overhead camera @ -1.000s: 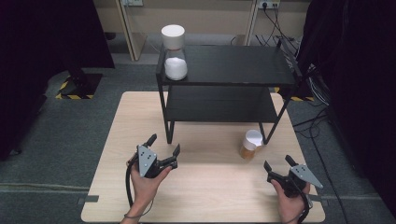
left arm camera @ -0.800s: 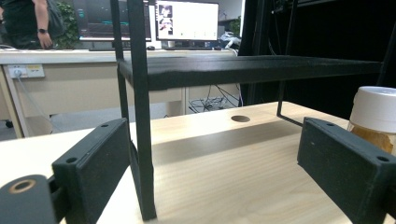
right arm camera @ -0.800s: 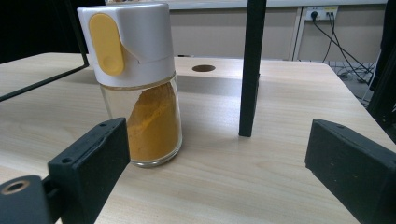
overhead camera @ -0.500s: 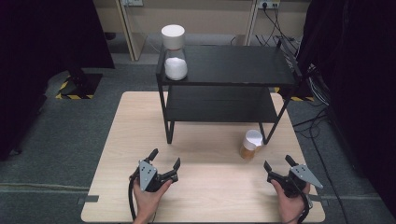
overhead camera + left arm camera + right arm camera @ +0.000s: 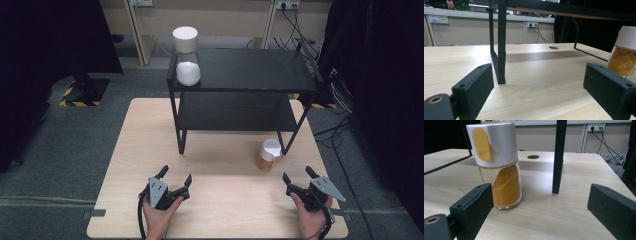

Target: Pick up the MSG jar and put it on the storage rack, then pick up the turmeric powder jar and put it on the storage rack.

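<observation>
So both sets of jaws are spread wide with nothing between them. The right gripper (image 5: 299, 178) sits low near the table's (image 5: 120, 165) front right, and in its own view the spice jar (image 5: 497, 167) stands just ahead and a bit toward its left jaw, apart from it, not touching. The jar is upright, long axis vertical, white cap with a yellow flip tab, orange powder filling maybe the lower half. From above, the spice jar (image 5: 268, 155) stands just beside the front right leg of the black shelf rack (image 5: 240, 70), so that post stands close on one side of it. The left gripper (image 5: 174, 177) is well apart from it at the front left; the jar only peeks in at the far right edge of its view. My guess: the right hand is the one to go, straight ahead, grabbing the glass from the sides. A second jar with white powder (image 5: 187, 55) stands on the rack's top shelf.
</observation>
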`<state>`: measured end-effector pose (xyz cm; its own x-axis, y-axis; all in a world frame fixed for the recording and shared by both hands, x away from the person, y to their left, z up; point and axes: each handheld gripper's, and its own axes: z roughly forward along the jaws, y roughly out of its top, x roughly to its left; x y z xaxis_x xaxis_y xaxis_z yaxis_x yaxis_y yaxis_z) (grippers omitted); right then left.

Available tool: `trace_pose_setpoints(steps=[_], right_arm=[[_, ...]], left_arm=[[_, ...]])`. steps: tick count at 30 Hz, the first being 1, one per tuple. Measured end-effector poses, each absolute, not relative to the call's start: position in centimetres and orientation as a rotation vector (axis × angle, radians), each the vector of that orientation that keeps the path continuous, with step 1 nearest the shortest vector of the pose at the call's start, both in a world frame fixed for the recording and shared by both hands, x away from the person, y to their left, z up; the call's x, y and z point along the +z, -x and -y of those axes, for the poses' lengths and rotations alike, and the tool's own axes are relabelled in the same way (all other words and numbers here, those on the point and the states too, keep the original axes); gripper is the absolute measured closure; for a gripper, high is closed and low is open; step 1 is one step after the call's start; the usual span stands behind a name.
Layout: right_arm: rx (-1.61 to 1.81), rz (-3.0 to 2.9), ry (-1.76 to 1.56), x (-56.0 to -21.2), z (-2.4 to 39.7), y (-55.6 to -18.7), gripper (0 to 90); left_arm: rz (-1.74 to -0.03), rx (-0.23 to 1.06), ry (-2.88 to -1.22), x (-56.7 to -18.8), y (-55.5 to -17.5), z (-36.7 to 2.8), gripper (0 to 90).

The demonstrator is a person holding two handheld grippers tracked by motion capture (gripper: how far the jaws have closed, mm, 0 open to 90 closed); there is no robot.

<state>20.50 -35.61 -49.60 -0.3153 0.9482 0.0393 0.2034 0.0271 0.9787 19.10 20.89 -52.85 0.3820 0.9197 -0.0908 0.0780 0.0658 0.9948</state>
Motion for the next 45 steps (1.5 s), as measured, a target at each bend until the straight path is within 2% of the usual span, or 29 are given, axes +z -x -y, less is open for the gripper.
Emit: trace_pose_setpoints(steps=[45], right_arm=[[1.347,-1.624,-1.174,-49.57,35.77,-20.59,6.7]], left_arm=[[-0.997,0.834,-1.356,-52.87,-19.04,-20.69,8.9]])
